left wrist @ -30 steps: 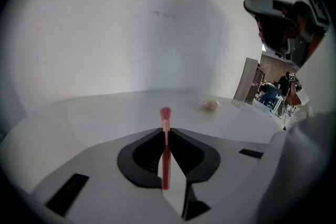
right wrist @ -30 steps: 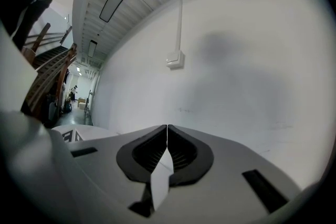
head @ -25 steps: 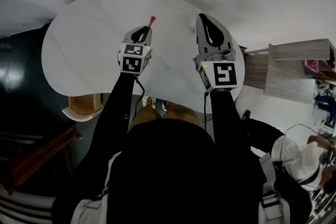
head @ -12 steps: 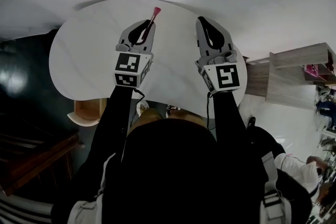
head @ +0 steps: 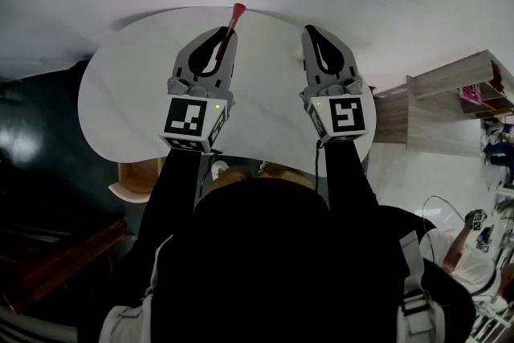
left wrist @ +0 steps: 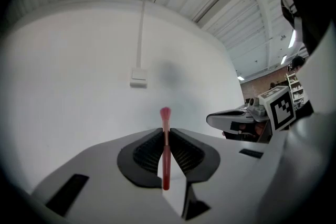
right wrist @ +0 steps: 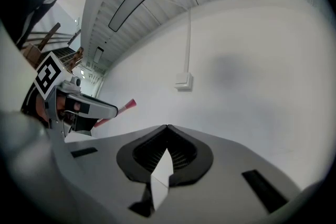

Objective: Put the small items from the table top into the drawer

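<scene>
One thin red stick [left wrist: 166,157] with a pink tuft at its end is pinched between the pressed-in jaws of the left gripper [left wrist: 166,132]. It is clamped near its lower half, with the tuft standing out past the jaw tips towards 12 o'clock. It looks very light, stiff and narrow, so it may pivot or slip in the pads. A hold on the bare shaft close to the middle seems safest, leaving the soft tuft alone. The right gripper [right wrist: 166,127] has its jaws pressed together with nothing between them, and it hangs beside the left one at 3 o'clock.

Both grippers are lifted above the white table [head: 120,92], whose curved edge runs round from 9 to 3 o'clock. The open drawer [head: 132,177] shows under the near edge at about 8 o'clock from the left gripper. The way down there looks free, though the table rim has to be passed first.
</scene>
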Demonstrator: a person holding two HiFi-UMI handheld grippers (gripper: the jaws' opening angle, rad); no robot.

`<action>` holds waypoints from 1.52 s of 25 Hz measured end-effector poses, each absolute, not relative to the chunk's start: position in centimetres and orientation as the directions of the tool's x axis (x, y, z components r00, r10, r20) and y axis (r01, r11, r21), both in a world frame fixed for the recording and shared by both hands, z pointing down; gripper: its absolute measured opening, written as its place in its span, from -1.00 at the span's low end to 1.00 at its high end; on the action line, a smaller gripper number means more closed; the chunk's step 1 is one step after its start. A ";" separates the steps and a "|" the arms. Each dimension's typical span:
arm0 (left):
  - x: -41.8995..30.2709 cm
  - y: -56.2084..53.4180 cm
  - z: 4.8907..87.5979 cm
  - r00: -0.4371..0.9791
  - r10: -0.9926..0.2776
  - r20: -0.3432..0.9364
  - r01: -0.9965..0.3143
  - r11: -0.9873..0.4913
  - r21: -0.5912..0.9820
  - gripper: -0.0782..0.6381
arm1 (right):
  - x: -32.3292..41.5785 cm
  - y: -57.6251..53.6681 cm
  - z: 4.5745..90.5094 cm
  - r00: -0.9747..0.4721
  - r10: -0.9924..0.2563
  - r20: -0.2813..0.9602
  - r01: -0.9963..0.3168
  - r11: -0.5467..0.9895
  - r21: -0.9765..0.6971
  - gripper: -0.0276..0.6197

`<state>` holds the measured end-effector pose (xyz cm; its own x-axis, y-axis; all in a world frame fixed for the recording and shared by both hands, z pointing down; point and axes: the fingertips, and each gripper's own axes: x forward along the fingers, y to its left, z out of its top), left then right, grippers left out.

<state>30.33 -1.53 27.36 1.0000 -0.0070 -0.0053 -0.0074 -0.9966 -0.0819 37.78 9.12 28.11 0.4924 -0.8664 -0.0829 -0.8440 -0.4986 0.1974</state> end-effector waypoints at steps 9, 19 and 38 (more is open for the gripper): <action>29.7 -1.5 27.1 1.000 -0.027 -0.012 -0.027 -0.997 -0.077 -0.63 | 37.2 9.1 27.7 0.482 -0.871 -0.098 -0.856 -0.492 0.160 -0.83; 25.6 -5.7 27.4 0.985 -0.173 -0.020 -0.174 -0.982 -0.075 -0.63 | 35.1 3.7 28.5 0.354 -0.930 -0.099 -0.913 -0.366 0.181 -0.83; 0.2 -21.4 28.2 0.804 -0.594 0.018 -0.588 -0.799 -0.129 -0.63 | 12.9 -18.4 29.1 -0.109 -0.987 -0.119 -0.985 0.091 0.145 -0.83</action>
